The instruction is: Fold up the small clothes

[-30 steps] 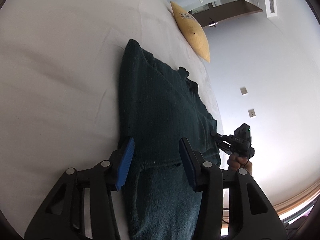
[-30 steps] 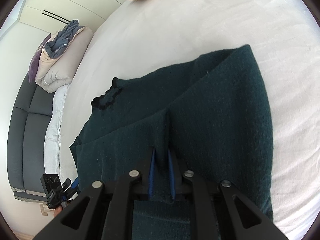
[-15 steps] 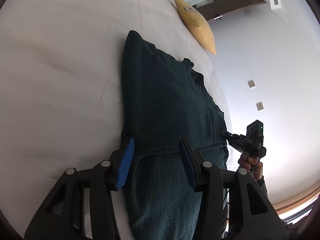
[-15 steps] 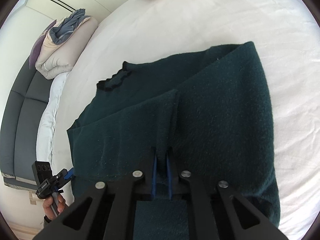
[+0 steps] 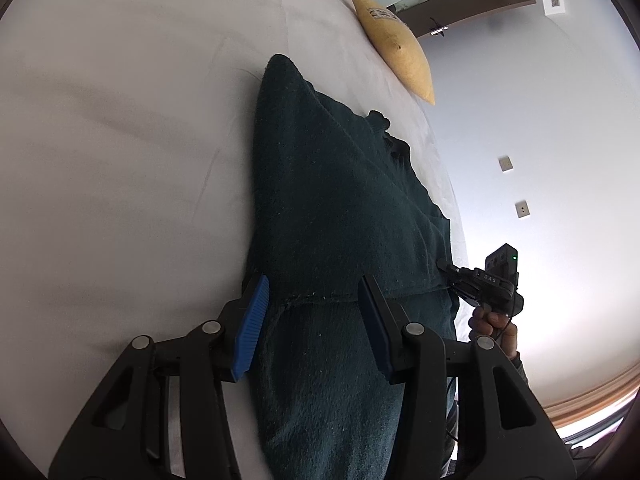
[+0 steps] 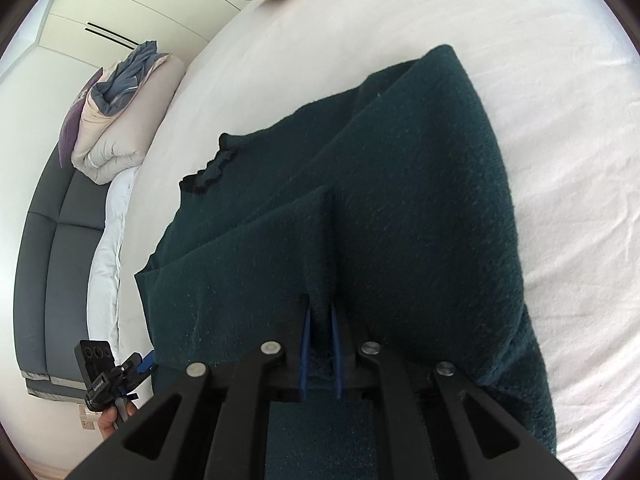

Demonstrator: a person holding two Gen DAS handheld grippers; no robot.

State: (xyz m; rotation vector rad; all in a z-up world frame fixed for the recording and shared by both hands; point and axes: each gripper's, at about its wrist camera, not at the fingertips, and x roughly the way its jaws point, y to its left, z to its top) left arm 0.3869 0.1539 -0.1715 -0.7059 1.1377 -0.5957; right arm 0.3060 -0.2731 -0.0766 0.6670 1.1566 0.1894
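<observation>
The right gripper (image 5: pixel 476 280) seemingly reads "DAS".

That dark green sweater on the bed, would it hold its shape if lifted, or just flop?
The dark green sweater would probably flop: it sags in soft folds where the right gripper pinches it. Its fuzzy knit looks thick, so likely grippy rather than slippery. The left gripper is open around it.
</observation>
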